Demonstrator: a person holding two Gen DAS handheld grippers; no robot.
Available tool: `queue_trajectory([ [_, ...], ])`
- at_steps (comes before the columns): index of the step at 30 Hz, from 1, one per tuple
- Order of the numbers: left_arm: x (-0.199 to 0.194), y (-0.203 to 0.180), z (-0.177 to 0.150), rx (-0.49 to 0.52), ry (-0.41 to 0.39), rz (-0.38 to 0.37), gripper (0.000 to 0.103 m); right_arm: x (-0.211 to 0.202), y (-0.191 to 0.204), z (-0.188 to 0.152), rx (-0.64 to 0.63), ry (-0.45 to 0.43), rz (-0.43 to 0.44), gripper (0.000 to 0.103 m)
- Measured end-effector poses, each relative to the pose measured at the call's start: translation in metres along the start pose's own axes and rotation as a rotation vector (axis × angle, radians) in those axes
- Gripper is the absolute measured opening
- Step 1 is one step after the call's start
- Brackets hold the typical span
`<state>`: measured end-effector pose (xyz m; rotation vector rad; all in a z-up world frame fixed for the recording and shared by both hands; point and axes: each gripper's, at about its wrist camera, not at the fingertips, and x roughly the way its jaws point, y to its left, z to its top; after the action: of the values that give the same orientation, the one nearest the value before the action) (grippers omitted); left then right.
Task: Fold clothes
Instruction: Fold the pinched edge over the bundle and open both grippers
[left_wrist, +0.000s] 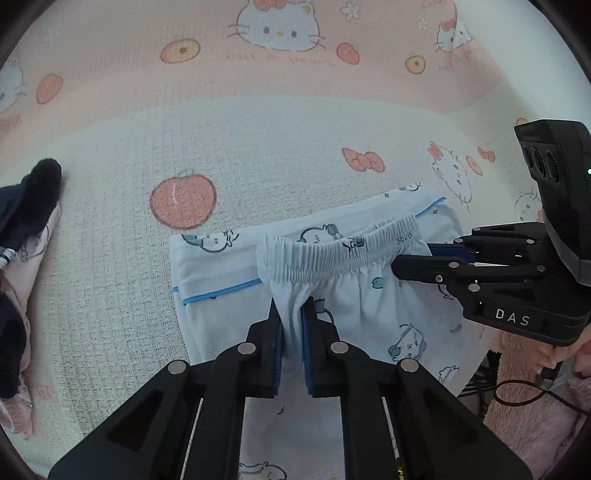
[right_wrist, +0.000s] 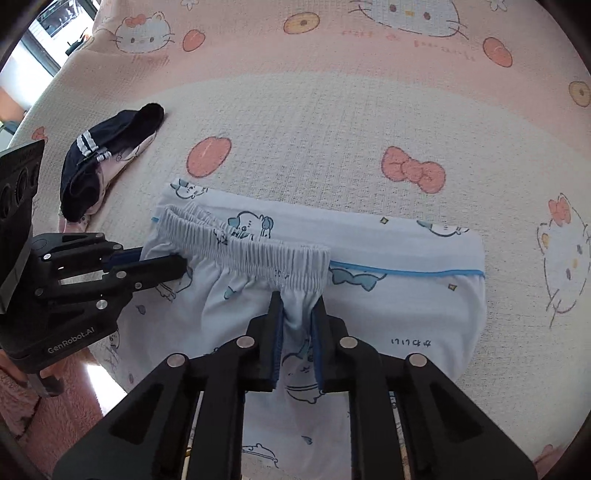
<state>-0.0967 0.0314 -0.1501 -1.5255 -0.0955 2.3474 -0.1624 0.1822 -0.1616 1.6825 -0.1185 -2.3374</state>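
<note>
Pyjama shorts (left_wrist: 354, 295) in pale blue lie on a cartoon-print bedspread (left_wrist: 258, 147), both tongs pinching bunched cloth just below the elastic waistband (left_wrist: 332, 254): left tongs (left_wrist: 292, 325), right tongs (right_wrist: 297, 325). Grips look shallow; thin fabric could slip free, and the fold beneath could drag askew.

The shorts (right_wrist: 258, 280) lie on top of a folded shirt (right_wrist: 406, 266), and both lie on the blanket (right_wrist: 332, 129). The left gripper (left_wrist: 292, 314) and the right gripper (right_wrist: 297, 314) each pinch the shorts just below the waistband, side by side. A small pile of clothes (right_wrist: 107, 155) sits far off to the left.
</note>
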Motion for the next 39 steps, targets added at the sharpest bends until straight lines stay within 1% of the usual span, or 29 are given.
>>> queue_trajectory([
  [3,-0.002,0.001,0.016,0.012,-0.043,0.011,0.009,-0.015,0.0,0.007,-0.001,-0.069,-0.023,0.012],
  [5,0.011,0.008,0.022,-0.014,-0.006,0.017,0.01,-0.02,0.001,0.014,-0.012,-0.119,-0.042,0.012],
  [6,0.022,0.014,0.023,-0.04,0.033,0.023,0.01,-0.016,0.0,0.017,-0.014,-0.114,-0.038,0.015],
  [7,0.034,0.021,0.022,-0.068,0.077,0.027,0.015,-0.006,-0.003,0.021,-0.014,-0.079,-0.029,0.02],
  [8,0.037,0.025,0.021,-0.086,0.089,0.023,0.017,0.008,-0.007,0.024,-0.007,-0.037,-0.033,0.022],
  [9,0.033,0.027,0.02,-0.096,0.075,0.014,0.017,0.02,-0.011,0.025,0.005,0.001,-0.042,0.032],
  [10,0.025,0.027,0.021,-0.098,0.047,0.023,0.019,0.017,-0.014,0.026,0.023,-0.01,-0.032,0.033],
  [11,0.013,0.026,0.021,-0.089,-0.003,0.047,0.021,0.013,-0.017,0.027,0.042,-0.023,-0.021,0.033],
  [13,-0.009,0.021,0.021,-0.068,-0.109,0.079,0.022,-0.01,-0.02,0.025,0.092,-0.105,-0.013,0.036],
  [14,-0.012,0.018,0.021,-0.053,-0.134,0.072,0.022,-0.023,-0.018,0.023,0.098,-0.16,-0.031,0.039],
  [15,-0.009,0.014,0.021,-0.025,-0.136,0.069,0.022,-0.035,-0.016,0.02,0.102,-0.216,-0.05,0.045],
  [16,0.0,0.011,0.021,-0.002,-0.108,0.086,0.022,-0.041,-0.011,0.018,0.088,-0.248,-0.074,0.049],
  [17,0.013,0.01,0.022,0.013,-0.062,0.112,0.022,-0.04,-0.011,0.018,0.085,-0.241,-0.074,0.05],
  [18,0.026,0.008,0.023,0.028,-0.016,0.139,0.022,-0.039,-0.011,0.018,0.084,-0.231,-0.073,0.049],
  [19,0.036,0.011,0.024,0.022,0.033,0.142,0.022,-0.038,-0.011,0.017,0.082,-0.221,-0.072,0.046],
  [20,0.035,0.018,0.024,-0.017,0.056,0.117,0.023,-0.036,-0.012,0.017,0.081,-0.211,-0.071,0.046],
  [21,0.029,0.027,0.026,-0.067,0.056,0.083,0.024,-0.035,-0.012,0.017,0.079,-0.201,-0.07,0.046],
  [23,0.009,0.04,0.026,-0.143,0.022,0.018,0.035,-0.033,-0.012,0.017,0.076,-0.181,-0.067,0.046],
  [25,-0.01,0.047,0.023,-0.166,-0.036,-0.048,0.037,-0.03,-0.013,0.016,0.072,-0.161,-0.065,0.047],
  [26,-0.013,0.046,0.022,-0.158,-0.047,-0.057,0.037,-0.029,-0.013,0.016,0.071,-0.151,-0.064,0.048],
  [27,-0.011,0.044,0.022,-0.138,-0.037,-0.037,0.037,-0.028,-0.014,0.016,0.069,-0.142,-0.063,0.048],
  [28,-0.006,0.041,0.021,-0.113,-0.015,0.001,0.037,-0.027,-0.014,0.015,0.068,-0.132,-0.062,0.048],
  [29,0.002,0.042,0.018,-0.095,0.027,0.057,0.037,-0.026,-0.014,0.015,0.066,-0.122,-0.061,0.048],
  [31,0.018,0.053,0.01,-0.125,0.117,0.147,0.037,-0.015,-0.007,0.016,0.019,-0.088,-0.098,0.048],
  [32,0.016,0.057,0.007,-0.156,0.122,0.144,0.037,-0.01,-0.009,0.018,0.017,-0.068,-0.129,0.048],
  [34,0.001,0.063,0.002,-0.231,0.068,0.071,0.037,-0.01,-0.019,0.012,0.088,-0.058,-0.116,0.048],
  [35,-0.01,0.063,-0.001,-0.25,0.04,0.048,0.037,-0.017,-0.024,0.009,0.13,-0.072,-0.087,0.048],
  [37,-0.033,0.055,-0.01,-0.254,-0.015,0.017,0.037,-0.034,-0.027,-0.001,0.172,-0.115,-0.075,0.048],
  [39,-0.036,0.041,-0.023,-0.242,0.007,0.009,0.037,-0.046,-0.015,-0.014,0.18,-0.13,-0.053,0.048],
])
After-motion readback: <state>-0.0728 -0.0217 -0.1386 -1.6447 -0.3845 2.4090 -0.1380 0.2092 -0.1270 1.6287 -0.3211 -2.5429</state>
